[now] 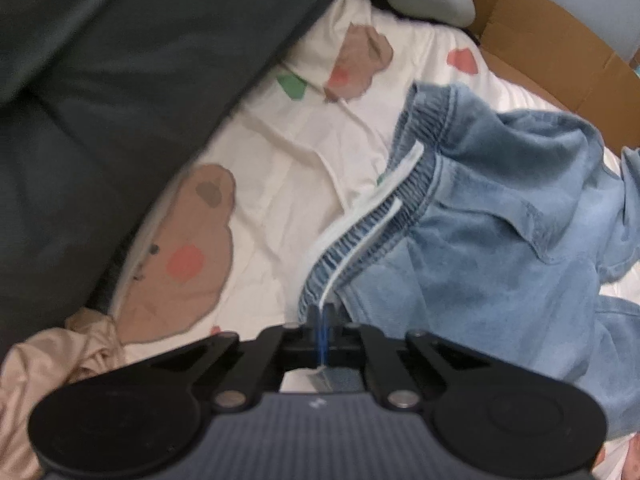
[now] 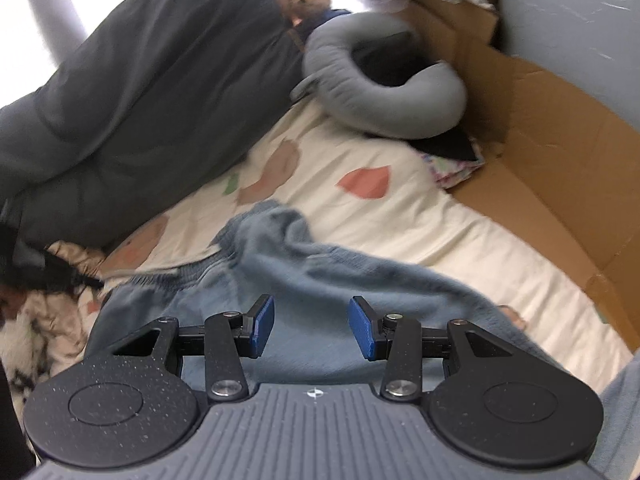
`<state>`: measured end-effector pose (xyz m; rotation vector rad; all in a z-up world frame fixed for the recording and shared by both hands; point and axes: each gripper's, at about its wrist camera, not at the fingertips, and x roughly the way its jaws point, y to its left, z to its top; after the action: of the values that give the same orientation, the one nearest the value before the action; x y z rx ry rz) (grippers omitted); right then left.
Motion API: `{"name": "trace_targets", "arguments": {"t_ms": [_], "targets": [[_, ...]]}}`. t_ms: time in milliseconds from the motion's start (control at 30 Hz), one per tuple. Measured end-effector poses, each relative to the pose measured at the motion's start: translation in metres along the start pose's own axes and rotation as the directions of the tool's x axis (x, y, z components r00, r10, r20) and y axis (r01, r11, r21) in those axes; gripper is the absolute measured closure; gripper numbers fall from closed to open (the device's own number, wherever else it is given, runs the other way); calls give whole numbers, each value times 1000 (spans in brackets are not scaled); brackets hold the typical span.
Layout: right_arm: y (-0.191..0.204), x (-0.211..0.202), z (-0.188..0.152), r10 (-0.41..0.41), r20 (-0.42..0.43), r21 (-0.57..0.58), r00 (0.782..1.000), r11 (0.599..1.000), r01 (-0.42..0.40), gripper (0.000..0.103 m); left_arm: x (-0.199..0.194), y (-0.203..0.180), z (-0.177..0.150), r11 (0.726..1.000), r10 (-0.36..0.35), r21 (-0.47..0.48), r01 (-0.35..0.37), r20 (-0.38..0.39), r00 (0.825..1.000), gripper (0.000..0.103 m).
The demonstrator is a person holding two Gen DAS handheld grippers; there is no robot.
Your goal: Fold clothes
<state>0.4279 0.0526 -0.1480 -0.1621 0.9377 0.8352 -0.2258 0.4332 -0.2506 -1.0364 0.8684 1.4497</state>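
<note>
Left gripper (image 1: 322,320) pinches the jeans (image 1: 480,248) by the waistband; right gripper (image 2: 312,330) hangs half open above them.

The left jaws are clamped tight on the elastic edge, the right jaws hold nothing. The denim lies crumpled on the patterned sheet (image 1: 280,168), a dark duvet (image 1: 120,100) and cardboard (image 2: 560,160) beyond.

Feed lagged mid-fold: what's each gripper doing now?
Left gripper: shut on the waistband of the denim shorts.
Right gripper: open, holding nothing.

Left gripper (image 1: 322,320) clamped, right gripper (image 2: 312,328) agape.
</note>
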Motion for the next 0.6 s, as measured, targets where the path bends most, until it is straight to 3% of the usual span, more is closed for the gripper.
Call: {"name": "trace_targets", "arguments": {"t_ms": [133,400,600], "targets": [[13,13,-9,30,-43,-74,999,997,-33,55,-19,-2,18,999,-31,-25,31,23,999,103],[23,27,-18,51,-101,-157,994,985,-67,55,-45,-41,70,983,-180,-19,182,64,982,103],[27,30,-11,67,-115,-166,991,982,-86,55,-32,-83,84,969,-246,20,245,33,969,103]]}}
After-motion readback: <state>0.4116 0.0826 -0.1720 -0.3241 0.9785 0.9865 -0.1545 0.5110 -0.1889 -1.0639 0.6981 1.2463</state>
